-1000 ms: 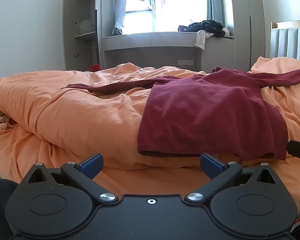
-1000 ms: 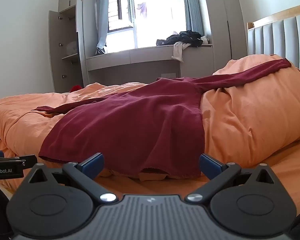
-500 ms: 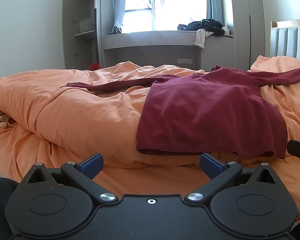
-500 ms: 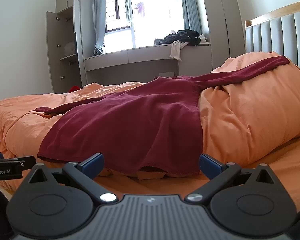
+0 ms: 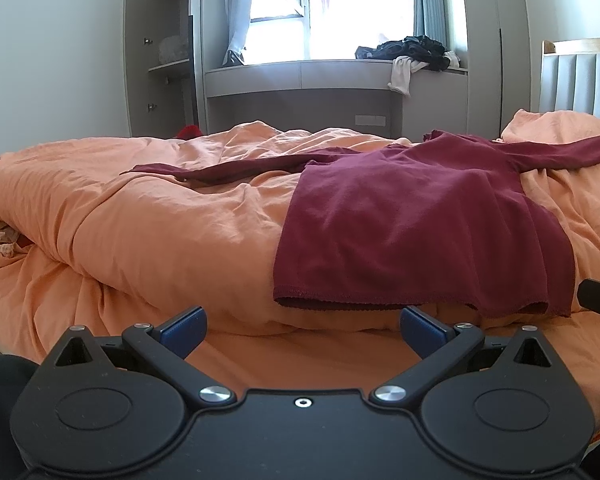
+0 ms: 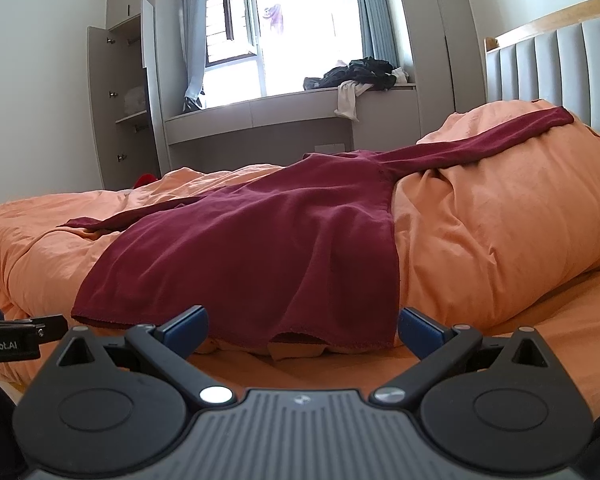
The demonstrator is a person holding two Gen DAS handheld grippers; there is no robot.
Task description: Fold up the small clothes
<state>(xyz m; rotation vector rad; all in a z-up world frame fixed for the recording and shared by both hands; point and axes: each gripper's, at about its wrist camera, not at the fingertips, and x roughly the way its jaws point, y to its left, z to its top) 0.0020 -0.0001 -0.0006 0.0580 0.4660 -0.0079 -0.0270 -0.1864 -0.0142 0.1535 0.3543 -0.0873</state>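
Note:
A dark red long-sleeved shirt [image 5: 412, 224] lies spread flat on a rumpled orange duvet [image 5: 160, 224], sleeves stretched out to both sides, hem toward me. It also shows in the right wrist view [image 6: 260, 256], one sleeve draped over a mound of duvet [image 6: 500, 232]. My left gripper [image 5: 302, 330] is open and empty, just short of the hem's left corner. My right gripper [image 6: 302, 330] is open and empty, just short of the hem's right part. Each gripper's edge shows in the other's view.
A grey window bench [image 5: 300, 76] with a pile of dark and white clothes [image 5: 412, 52] stands behind the bed. An open wardrobe [image 5: 160, 76] is at the back left. A padded headboard [image 6: 560, 64] is at the right. A red item [image 5: 188, 131] lies beyond the bed.
Both grippers have edged slightly closer to the shirt's hem and tilted a little. The shirt has not moved. Both grippers stay open.

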